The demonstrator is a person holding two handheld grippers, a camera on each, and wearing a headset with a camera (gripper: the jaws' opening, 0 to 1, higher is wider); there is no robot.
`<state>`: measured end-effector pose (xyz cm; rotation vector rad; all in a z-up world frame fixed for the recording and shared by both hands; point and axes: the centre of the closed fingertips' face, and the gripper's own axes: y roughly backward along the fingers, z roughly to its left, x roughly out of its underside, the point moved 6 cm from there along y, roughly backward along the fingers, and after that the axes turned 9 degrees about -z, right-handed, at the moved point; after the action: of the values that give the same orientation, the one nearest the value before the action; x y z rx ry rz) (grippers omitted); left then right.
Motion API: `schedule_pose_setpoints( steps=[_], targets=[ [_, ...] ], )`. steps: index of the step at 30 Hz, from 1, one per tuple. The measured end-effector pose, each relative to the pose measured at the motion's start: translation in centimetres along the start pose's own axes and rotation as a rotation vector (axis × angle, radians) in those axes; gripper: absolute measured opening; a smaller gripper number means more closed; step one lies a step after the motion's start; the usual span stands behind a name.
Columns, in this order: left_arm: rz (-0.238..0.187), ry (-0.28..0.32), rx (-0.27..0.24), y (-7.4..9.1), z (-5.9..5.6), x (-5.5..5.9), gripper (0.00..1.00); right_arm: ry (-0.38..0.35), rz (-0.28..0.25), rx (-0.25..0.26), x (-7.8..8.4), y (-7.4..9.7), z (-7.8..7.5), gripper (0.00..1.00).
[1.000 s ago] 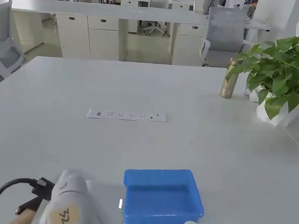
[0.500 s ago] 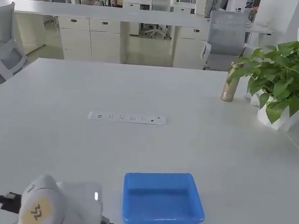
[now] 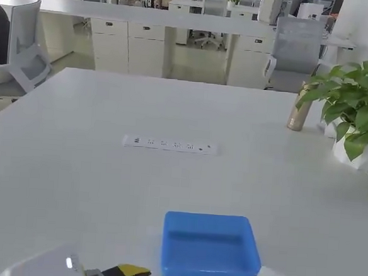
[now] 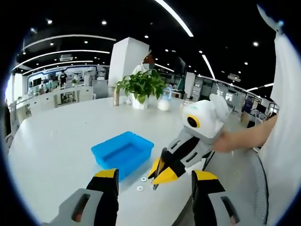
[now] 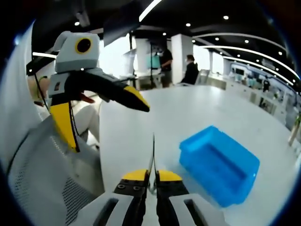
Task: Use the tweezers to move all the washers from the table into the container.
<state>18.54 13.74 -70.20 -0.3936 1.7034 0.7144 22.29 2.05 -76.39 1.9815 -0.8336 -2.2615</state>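
Yellow-tipped right gripper [image 5: 153, 175], jaws clamped on slim metal tweezers [image 5: 153, 150], their tip close beside two small metal ring washers [image 4: 143, 179] lying on the white counter [image 4: 56, 136] just beside the blue rectangular plastic container [image 4: 122, 150]; left gripper [image 4: 156, 175] spread open.

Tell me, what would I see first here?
The bright blue container pops out first, near the front edge of the white table. Right beside it, the right gripper pinches thin tweezers close to two tiny washers. A leafy green plant stands at the table's far right.
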Motion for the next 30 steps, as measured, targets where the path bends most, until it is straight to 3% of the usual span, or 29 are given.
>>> schedule_pose_setpoints(
  steps=[9,12,16,21,25,30],
  targets=[
    [-0.062,0.002,-0.12,1.5,0.6,-1.0,0.71,-0.022,-0.027,0.099,-2.9,2.9,-3.9,0.02],
    [-0.096,0.031,-0.158,2.2,0.6,-1.4,0.72,-0.05,-0.058,0.153,-4.0,3.9,-5.8,0.02],
    [-0.111,0.044,-0.191,2.9,0.5,-1.3,0.74,-0.091,-0.091,0.206,-4.9,4.7,-8.4,0.02],
    [-0.116,0.062,-0.222,3.6,0.5,-1.0,0.78,-0.165,-0.092,0.244,-4.8,4.6,-11.3,0.02],
    [-0.128,0.082,-0.238,3.9,0.5,-1.0,0.8,-0.178,-0.069,0.249,-4.3,3.7,-13.3,0.02],
    [-0.14,0.077,-0.249,4.0,0.6,-1.1,0.82,-0.17,-0.015,0.218,-3.0,2.1,-14.0,0.03]
  ],
)
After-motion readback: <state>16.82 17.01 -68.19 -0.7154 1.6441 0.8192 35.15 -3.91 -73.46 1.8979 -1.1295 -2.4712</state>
